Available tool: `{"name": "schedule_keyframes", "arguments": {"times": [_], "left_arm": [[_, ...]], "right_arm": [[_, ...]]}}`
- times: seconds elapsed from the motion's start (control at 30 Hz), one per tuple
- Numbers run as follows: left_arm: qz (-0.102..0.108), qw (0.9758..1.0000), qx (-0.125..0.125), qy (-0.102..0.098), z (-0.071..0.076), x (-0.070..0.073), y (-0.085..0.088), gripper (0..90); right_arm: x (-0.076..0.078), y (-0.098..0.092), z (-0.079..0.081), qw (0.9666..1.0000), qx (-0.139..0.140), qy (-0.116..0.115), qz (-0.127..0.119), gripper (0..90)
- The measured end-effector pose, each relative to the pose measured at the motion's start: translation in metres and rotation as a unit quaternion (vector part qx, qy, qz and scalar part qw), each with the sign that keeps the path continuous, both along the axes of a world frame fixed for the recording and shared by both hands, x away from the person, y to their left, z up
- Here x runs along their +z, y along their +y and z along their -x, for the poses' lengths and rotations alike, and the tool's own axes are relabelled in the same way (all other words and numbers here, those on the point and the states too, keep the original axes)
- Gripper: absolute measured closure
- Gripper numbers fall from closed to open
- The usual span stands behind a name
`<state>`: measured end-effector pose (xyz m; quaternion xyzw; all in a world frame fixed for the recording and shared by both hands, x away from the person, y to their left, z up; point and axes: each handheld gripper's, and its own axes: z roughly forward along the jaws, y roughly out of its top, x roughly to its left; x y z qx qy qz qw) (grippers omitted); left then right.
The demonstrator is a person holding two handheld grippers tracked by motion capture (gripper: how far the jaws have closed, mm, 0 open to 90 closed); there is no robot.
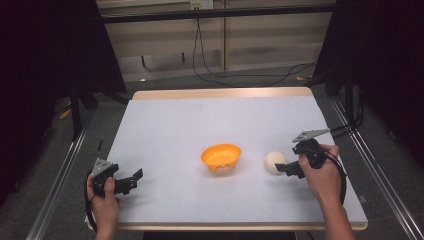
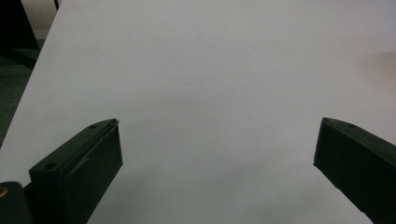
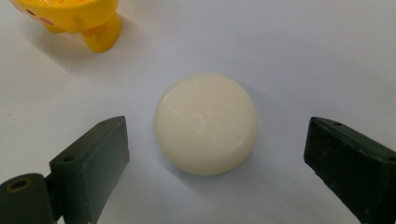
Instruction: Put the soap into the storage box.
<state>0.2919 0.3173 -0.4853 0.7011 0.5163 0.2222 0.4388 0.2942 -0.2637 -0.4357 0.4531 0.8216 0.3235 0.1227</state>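
Note:
A cream-white round bun-shaped object [image 1: 274, 161] [image 3: 206, 122] lies on the white table top, right of an orange-yellow bowl [image 1: 221, 156] [image 3: 74, 16] with small feet. My right gripper [image 1: 289, 167] [image 3: 215, 158] is open, its jaws just short of the cream object, one on each side, not touching it. My left gripper [image 1: 131, 181] [image 2: 217, 154] is open near the table's front left corner, with bare table between its jaws.
The white table top [image 1: 200, 125] has a wooden rim at the far edge and metal rails along both sides. Cables trail on the floor beyond the table. Dark curtains stand at left and right.

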Motion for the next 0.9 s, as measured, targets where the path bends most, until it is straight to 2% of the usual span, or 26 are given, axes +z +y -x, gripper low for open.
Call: {"name": "schedule_keyframes", "arguments": {"times": [0.5, 0.53, 0.57, 0.83, 0.9], "left_arm": [[0.002, 1.0, -0.002, -0.001, 0.0, 0.0, 0.0, 0.9], [0.001, 1.0, -0.002, -0.001, 0.0, 0.0, 0.0, 0.9], [0.001, 1.0, -0.002, -0.001, 0.0, 0.0, 0.0, 1.0], [0.003, 1.0, -0.002, 0.0, 0.0, 0.0, 0.0, 0.9], [0.002, 1.0, -0.002, 0.0, 0.0, 0.0, 0.0, 0.9]], "right_arm": [[-0.012, 0.015, -0.011, 0.9998, 0.001, 0.018, 0.003, 8.9], [-0.013, 0.016, -0.011, 0.9997, -0.002, 0.023, 0.001, 9.2], [-0.016, 0.018, -0.012, 0.9996, -0.008, 0.027, 0.01, 10.4], [-0.027, 0.021, -0.013, 0.9992, -0.018, 0.033, 0.009, 13.6], [-0.03, 0.022, -0.014, 0.9991, -0.02, 0.033, 0.017, 15.2]]}}
